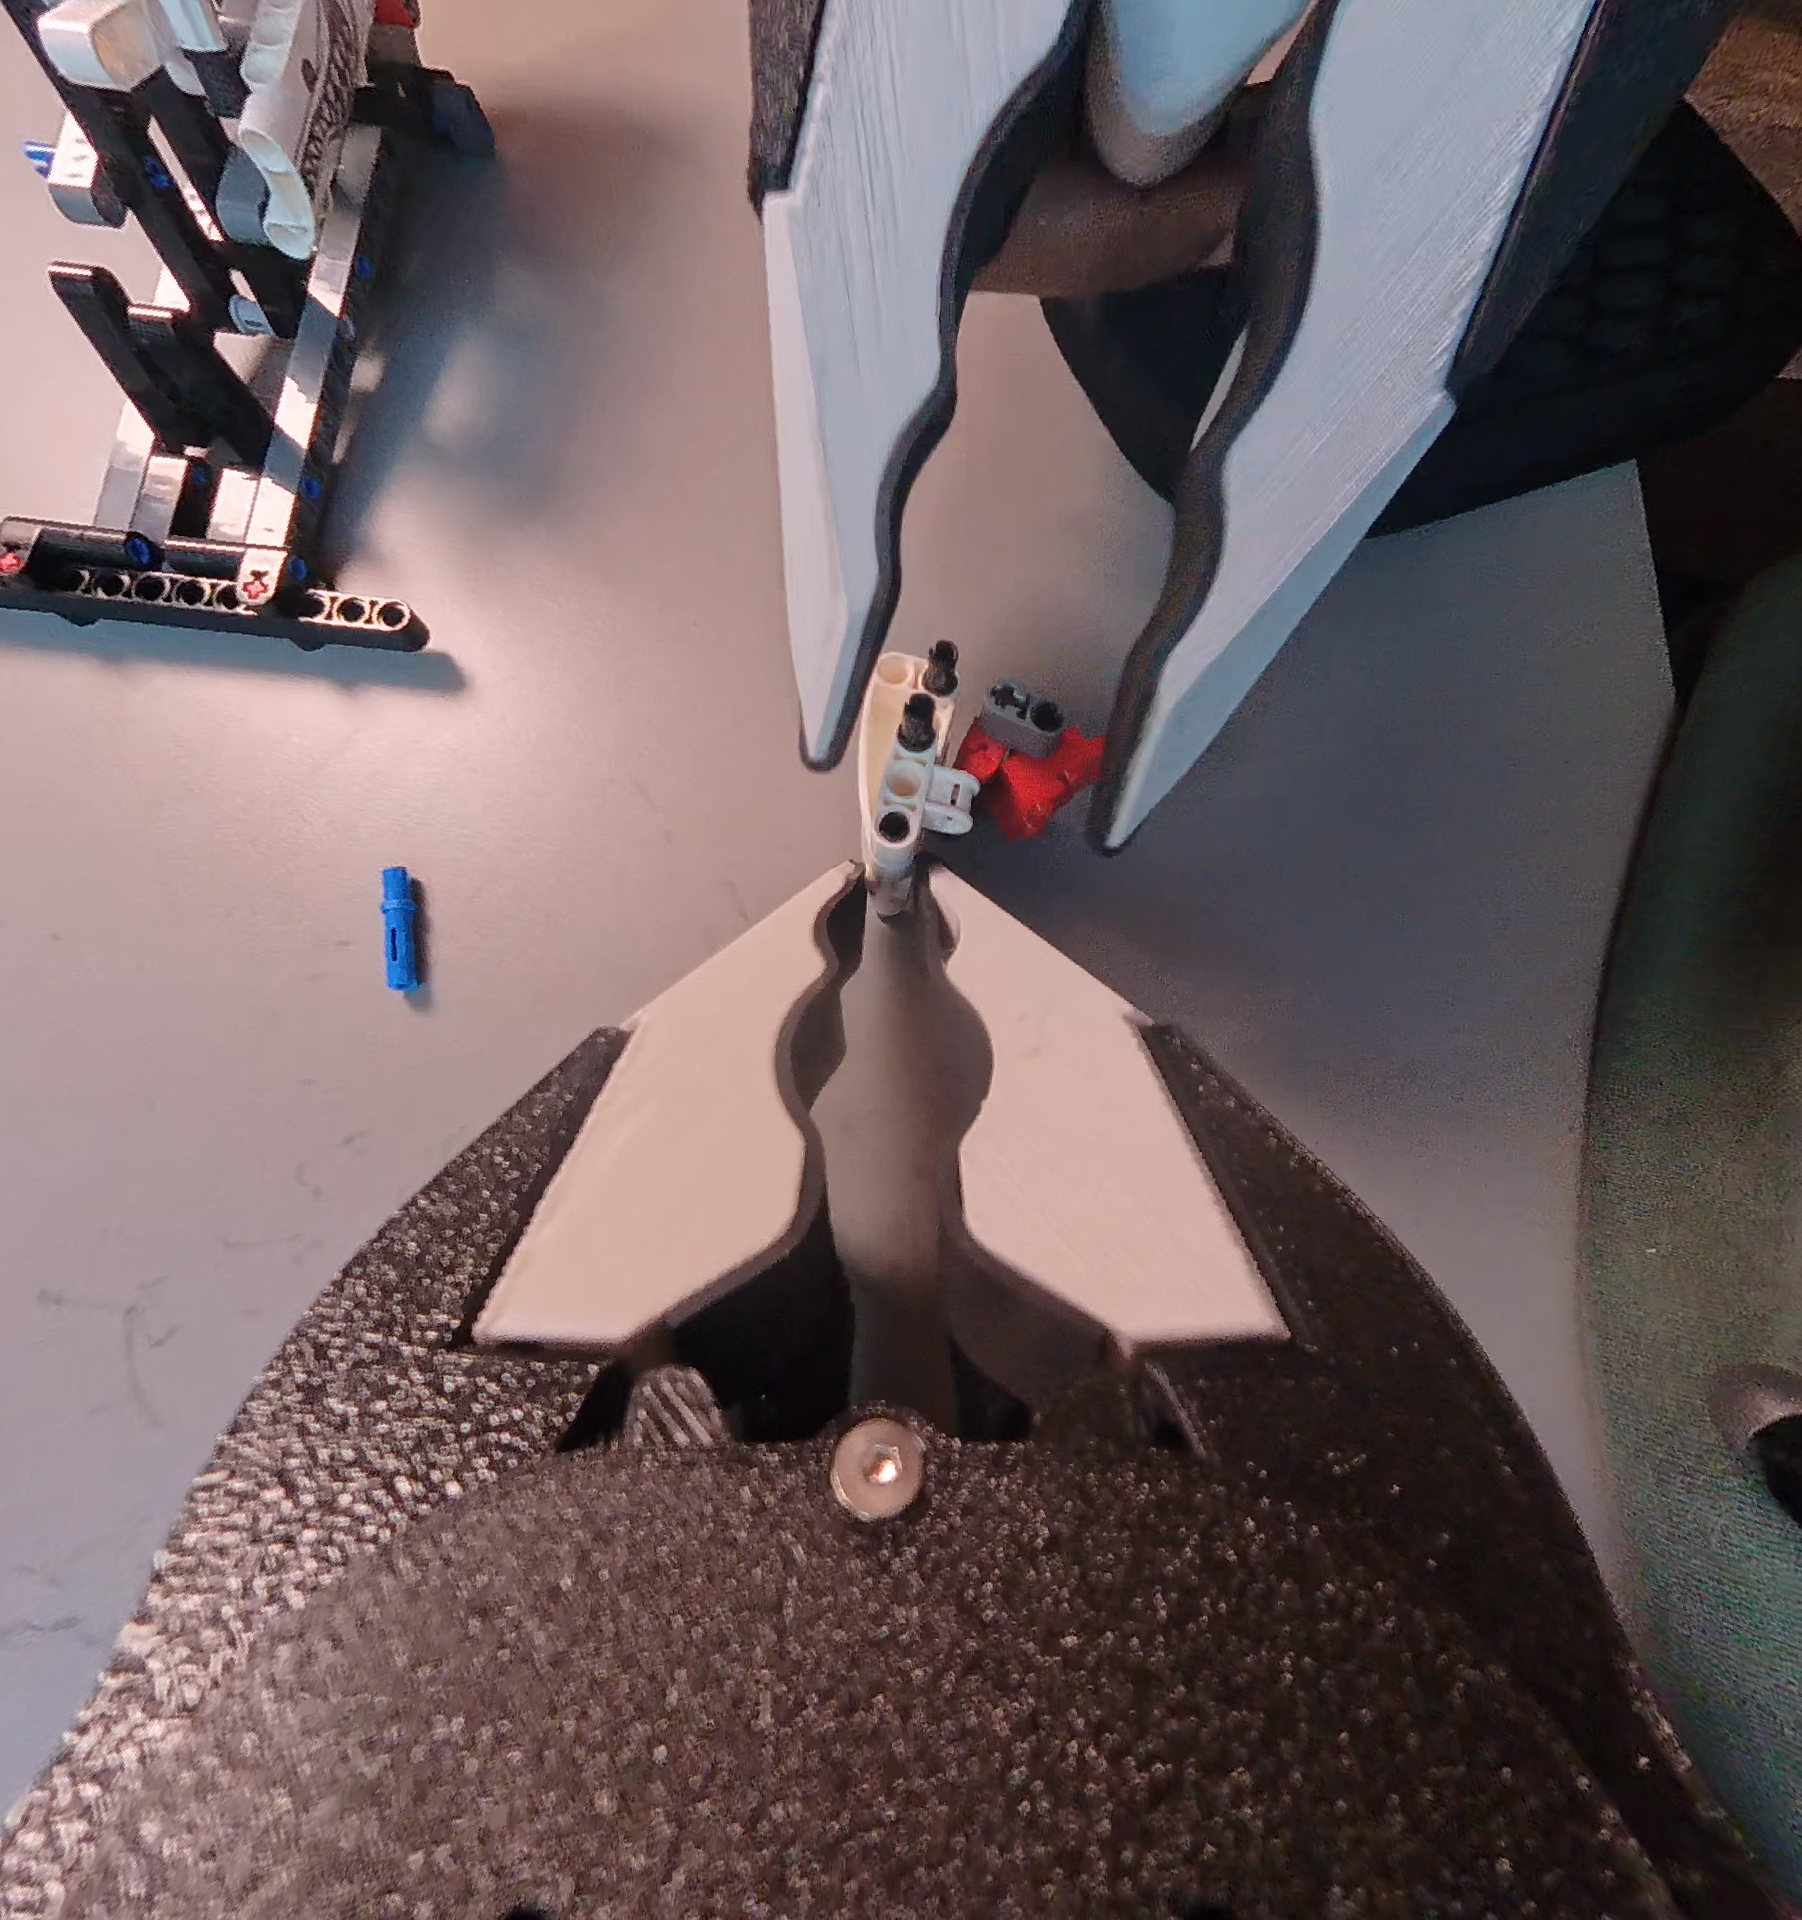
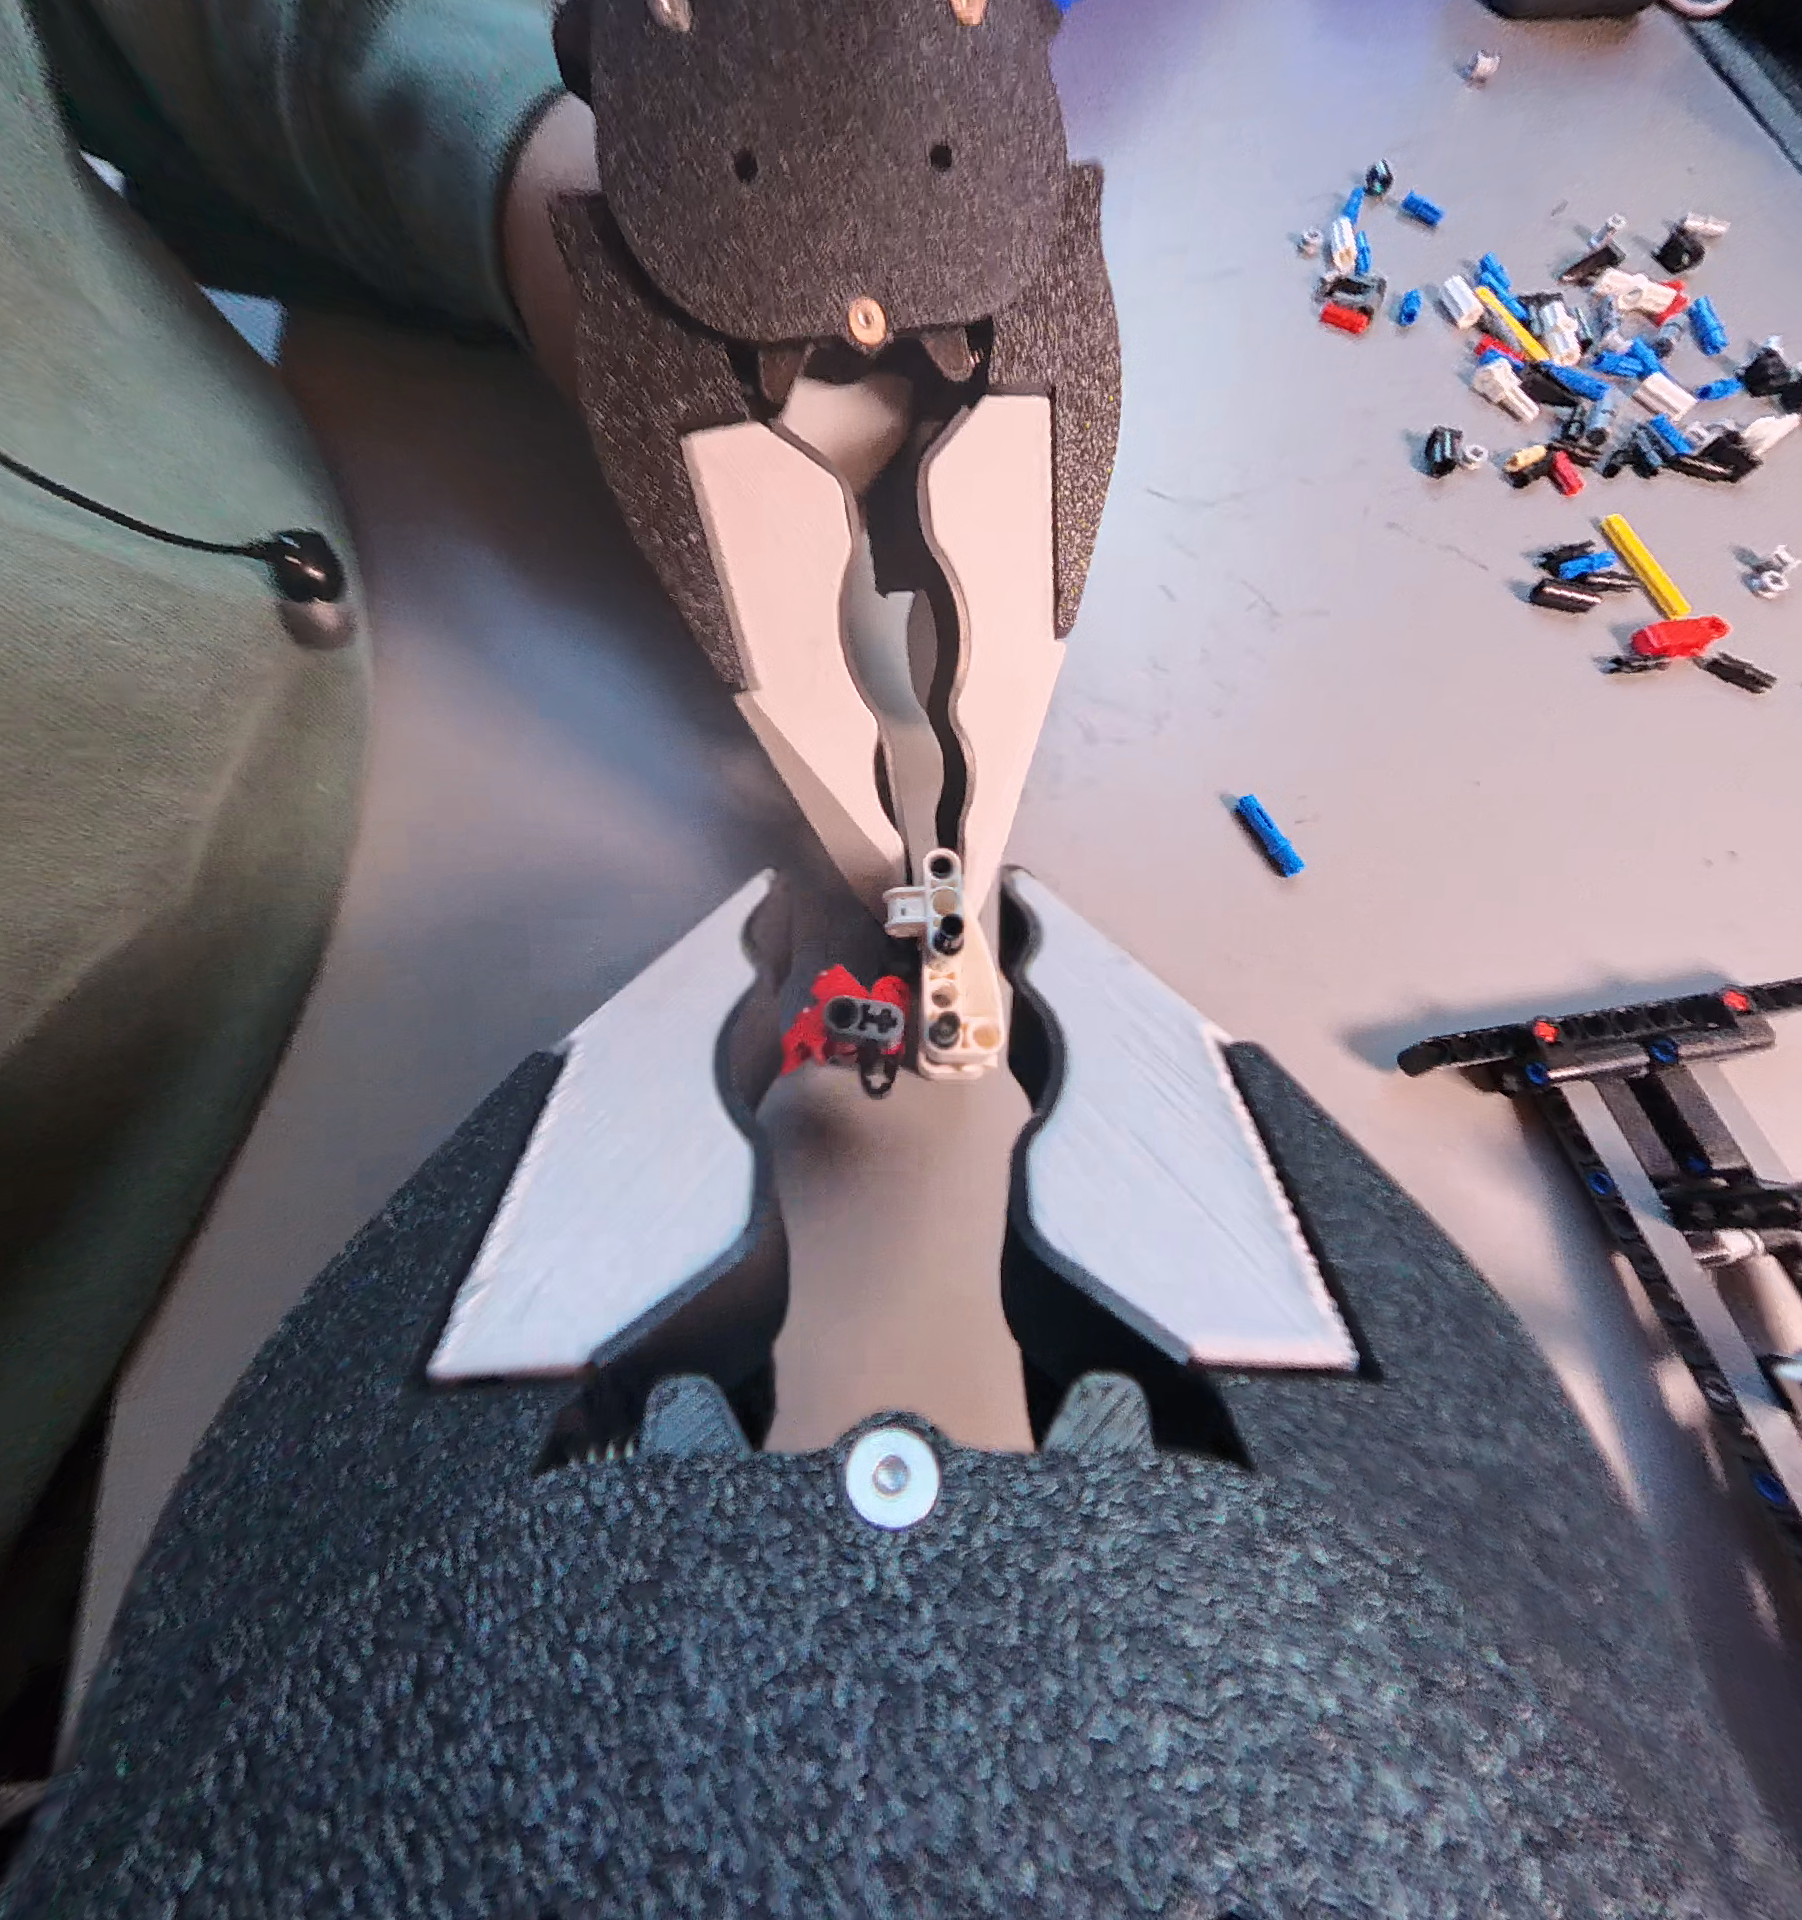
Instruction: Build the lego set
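The left gripper [image 1: 892, 883] pinched the white beam [image 1: 902, 769], long axis toward twelve o'clock, between the right gripper [image 2: 892, 997]'s wide-open fingers.

The left gripper [image 1: 892, 883], rising from the bottom of its own wrist view, has its two fingers pinched together at the tips at mid-frame, clamped on a small white piece. Facing it from the top of that frame, the right gripper [image 1: 964, 795] hangs with fingers spread wide. A green sleeve fills the left edge of the right wrist view.
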Action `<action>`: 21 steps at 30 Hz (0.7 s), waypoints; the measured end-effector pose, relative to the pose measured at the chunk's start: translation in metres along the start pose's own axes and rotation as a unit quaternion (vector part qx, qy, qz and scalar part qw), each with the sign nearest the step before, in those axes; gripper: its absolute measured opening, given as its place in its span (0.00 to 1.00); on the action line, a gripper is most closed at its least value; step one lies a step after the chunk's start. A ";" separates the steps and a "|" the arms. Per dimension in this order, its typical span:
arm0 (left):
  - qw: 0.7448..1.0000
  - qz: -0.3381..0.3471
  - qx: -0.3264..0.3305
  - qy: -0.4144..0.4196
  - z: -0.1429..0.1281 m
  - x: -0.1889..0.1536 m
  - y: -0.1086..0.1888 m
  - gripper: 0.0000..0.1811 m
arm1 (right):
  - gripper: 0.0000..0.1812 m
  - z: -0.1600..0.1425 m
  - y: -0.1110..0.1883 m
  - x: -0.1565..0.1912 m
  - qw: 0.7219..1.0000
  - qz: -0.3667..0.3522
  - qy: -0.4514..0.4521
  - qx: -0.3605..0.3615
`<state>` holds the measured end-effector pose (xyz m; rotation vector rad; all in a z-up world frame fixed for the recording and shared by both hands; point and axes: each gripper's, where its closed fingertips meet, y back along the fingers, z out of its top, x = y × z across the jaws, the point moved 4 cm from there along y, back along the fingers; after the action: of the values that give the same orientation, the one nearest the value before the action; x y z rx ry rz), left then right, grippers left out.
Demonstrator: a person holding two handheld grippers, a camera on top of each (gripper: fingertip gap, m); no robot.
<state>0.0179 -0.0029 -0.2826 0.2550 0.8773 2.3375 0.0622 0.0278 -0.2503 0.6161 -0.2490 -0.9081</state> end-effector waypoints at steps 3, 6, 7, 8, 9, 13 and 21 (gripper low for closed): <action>1.000 0.001 -0.001 0.006 -0.001 0.001 0.002 0.05 | 0.23 -0.009 0.015 -0.007 0.999 -0.015 0.008 0.028; 1.000 0.005 -0.001 0.011 -0.003 0.003 0.004 0.05 | 0.15 -0.024 0.025 -0.005 0.997 -0.017 -0.010 0.069; 1.000 0.006 -0.001 0.013 -0.003 0.004 0.004 0.05 | 0.15 -0.026 0.025 -0.001 0.997 -0.013 -0.022 0.071; 1.000 0.006 -0.001 0.015 -0.003 0.004 0.004 0.05 | 0.13 -0.028 0.023 0.003 0.997 -0.015 -0.029 0.073; 1.000 0.008 -0.001 0.017 -0.003 0.005 0.005 0.05 | 0.13 -0.028 0.019 0.008 0.996 -0.014 -0.029 0.077; 0.999 0.015 -0.001 0.030 -0.005 0.007 0.007 0.05 | 0.13 -0.021 0.005 0.034 0.997 0.022 0.010 0.076; 0.998 0.001 -0.016 0.060 -0.011 0.011 0.020 0.09 | 0.08 0.011 0.014 -0.061 0.998 -0.059 -0.006 0.034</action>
<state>-0.0044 -0.0139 -0.2788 0.1024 0.8960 2.3864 0.0301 0.0783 -0.2297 0.6947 -0.2575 -1.0200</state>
